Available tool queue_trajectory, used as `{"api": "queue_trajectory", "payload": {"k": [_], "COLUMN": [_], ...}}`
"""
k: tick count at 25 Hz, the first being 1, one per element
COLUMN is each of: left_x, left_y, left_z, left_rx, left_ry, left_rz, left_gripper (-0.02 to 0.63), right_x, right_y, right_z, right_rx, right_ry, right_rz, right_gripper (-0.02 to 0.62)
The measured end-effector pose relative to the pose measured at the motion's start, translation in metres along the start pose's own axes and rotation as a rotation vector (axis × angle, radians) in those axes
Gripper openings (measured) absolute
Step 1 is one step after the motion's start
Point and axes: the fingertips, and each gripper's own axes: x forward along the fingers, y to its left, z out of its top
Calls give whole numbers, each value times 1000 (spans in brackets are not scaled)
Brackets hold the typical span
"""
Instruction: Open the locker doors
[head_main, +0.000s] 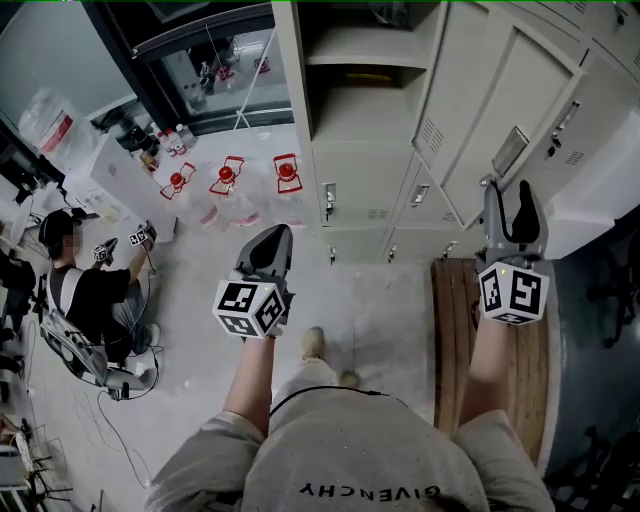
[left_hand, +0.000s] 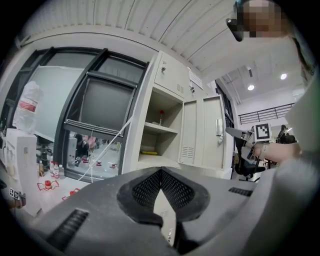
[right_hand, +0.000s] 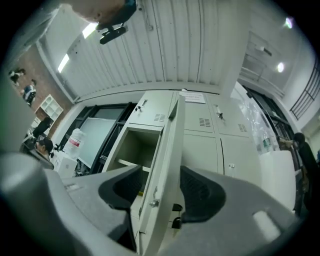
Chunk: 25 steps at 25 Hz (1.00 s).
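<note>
Right gripper (right_hand: 162, 190) hung released, jaws astride the open locker door (right_hand: 169, 150); backing straight out should avoid nudging it shut toward nine o'clock. Left gripper (left_hand: 160, 172) was clenched, empty.

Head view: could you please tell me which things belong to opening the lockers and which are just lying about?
Job: lockers; open door; right gripper, open astride that door's edge; left gripper, shut.
Lying about: water jugs; wooden board; seated person.
</note>
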Motion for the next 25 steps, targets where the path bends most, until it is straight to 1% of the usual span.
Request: {"api": "queue_trajectory", "payload": {"k": [4, 6, 10, 15, 20, 25], "left_x": [9, 15, 25, 46, 66, 94], "left_y": [7, 11, 24, 55, 88, 121], "left_z": [-8, -11, -19, -40, -67, -94], "left_rx": [-5, -4, -10, -19, -41, -56], "left_ry": [16, 20, 28, 42, 69, 92], "left_rz": [-10, -16, -28, -30, -33, -65], "left_gripper": [-2, -2, -2, -2, -2, -2], "right_x": [-11, -13, -14, 8, 34, 63], "right_y": [29, 45, 82, 133, 186, 241], "right_z": [-4, -9, -28, -80, -130, -185], "right_rx": [-27, -30, 17, 88, 158, 222], "right_ry": [-24, -34, -23, 56, 135, 210], "right_rz": [12, 33, 102, 189, 248, 294], "right_gripper": [224, 224, 224, 224, 224, 222]}}
